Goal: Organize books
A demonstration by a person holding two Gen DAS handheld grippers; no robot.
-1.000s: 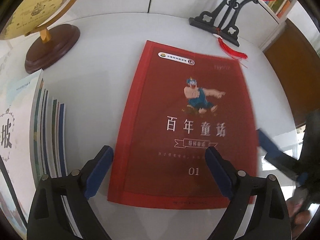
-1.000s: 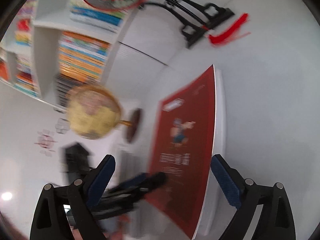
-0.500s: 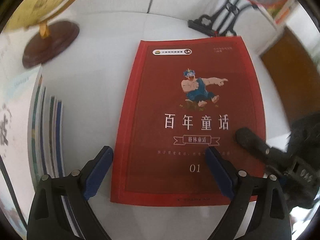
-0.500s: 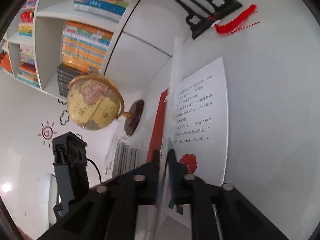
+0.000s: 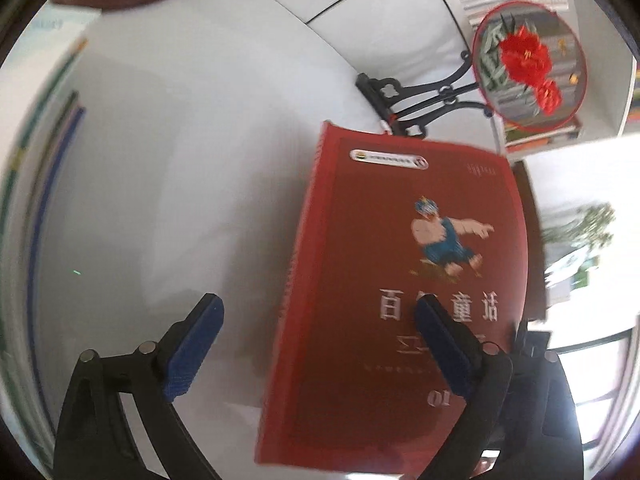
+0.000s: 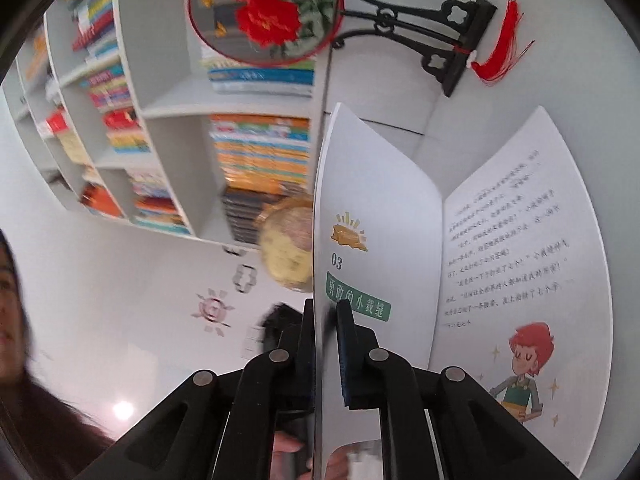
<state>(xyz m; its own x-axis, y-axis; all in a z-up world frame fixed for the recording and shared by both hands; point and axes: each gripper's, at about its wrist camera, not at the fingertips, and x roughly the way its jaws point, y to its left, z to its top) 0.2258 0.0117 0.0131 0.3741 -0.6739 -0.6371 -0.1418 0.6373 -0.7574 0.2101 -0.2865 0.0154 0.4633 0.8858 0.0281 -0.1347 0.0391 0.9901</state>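
The red book (image 5: 400, 280) is raised off the white counter (image 5: 180, 160), its cover tilted up toward the left wrist camera, with the black fan stand (image 5: 416, 96) just beyond its top edge. The right gripper (image 6: 326, 344) is clenched on the cover side of the red book: in the right wrist view its two pads pinch the lifted leaves, and the inner pages fall open to the right of them, showing a chapter heading and a drawn red-haired figure. The left gripper (image 5: 316, 344) is released and its jaws are opening wider; its right finger lies in front of the red book's cover, its left finger over bare counter beside the spine, and neither pad presses on the red book. A row of other books (image 5: 44, 184) lies at the counter's far left, well apart from the red book. Behind the fan stand rises a bookshelf (image 6: 168, 128) packed with volumes, and a person (image 6: 24, 360) shows at the left edge of the right wrist view.
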